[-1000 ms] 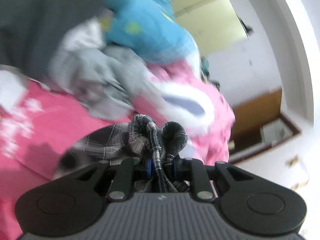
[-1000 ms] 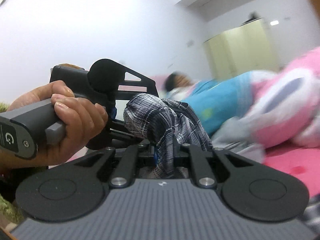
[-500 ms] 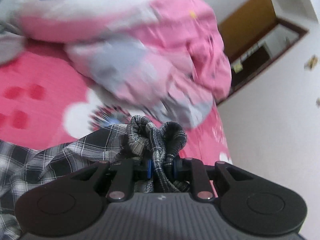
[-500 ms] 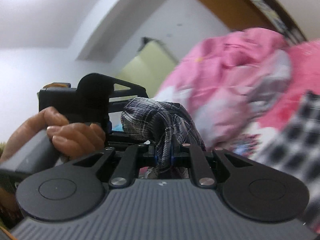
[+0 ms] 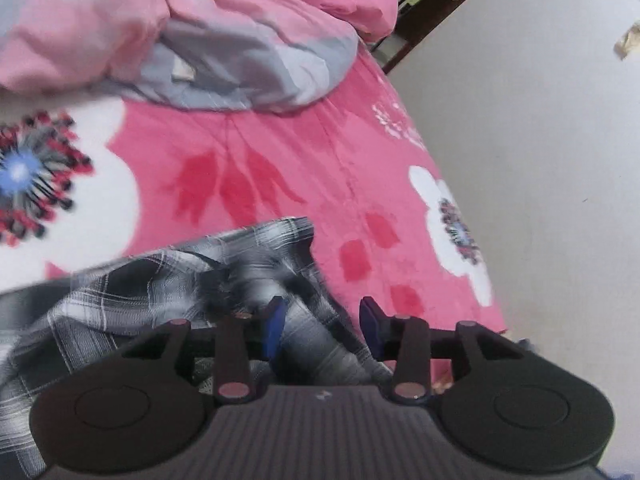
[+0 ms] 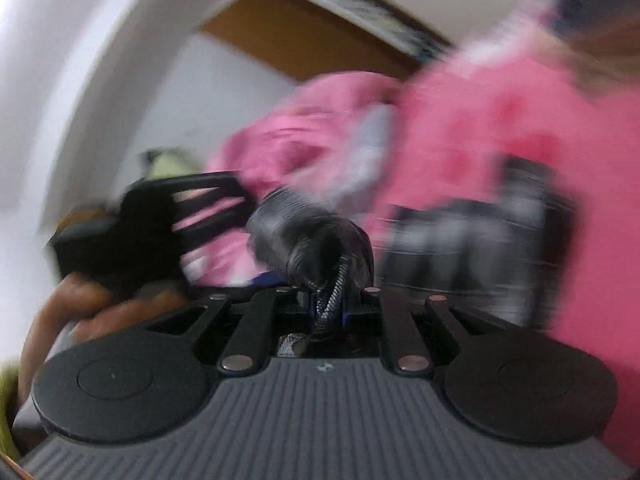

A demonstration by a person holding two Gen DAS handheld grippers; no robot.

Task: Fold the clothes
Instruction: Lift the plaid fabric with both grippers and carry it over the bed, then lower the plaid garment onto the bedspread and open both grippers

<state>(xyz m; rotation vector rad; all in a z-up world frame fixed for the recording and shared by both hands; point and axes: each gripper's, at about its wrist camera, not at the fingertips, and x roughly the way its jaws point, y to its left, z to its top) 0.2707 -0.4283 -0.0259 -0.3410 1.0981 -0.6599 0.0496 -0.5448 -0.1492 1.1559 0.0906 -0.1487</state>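
Observation:
A black-and-white plaid garment lies on the pink flowered bedspread, spreading left from my left gripper. Its jaws are opening: the blue pads stand apart, and the cloth runs loose under and between them without being pinched. In the blurred right wrist view my right gripper is shut on a bunched corner of the same plaid garment. To its left a hand holds the left gripper's black body.
A crumpled pink and grey quilt is heaped at the far side of the bed. The bed's right edge drops off beside a white wall. A brown door frame stands beyond.
Both grippers swung down toward the bedspread with the plaid garment. The left gripper's jaws spread and let the bunched cloth go; it now lies flatter on the bed. The right gripper keeps its grip.

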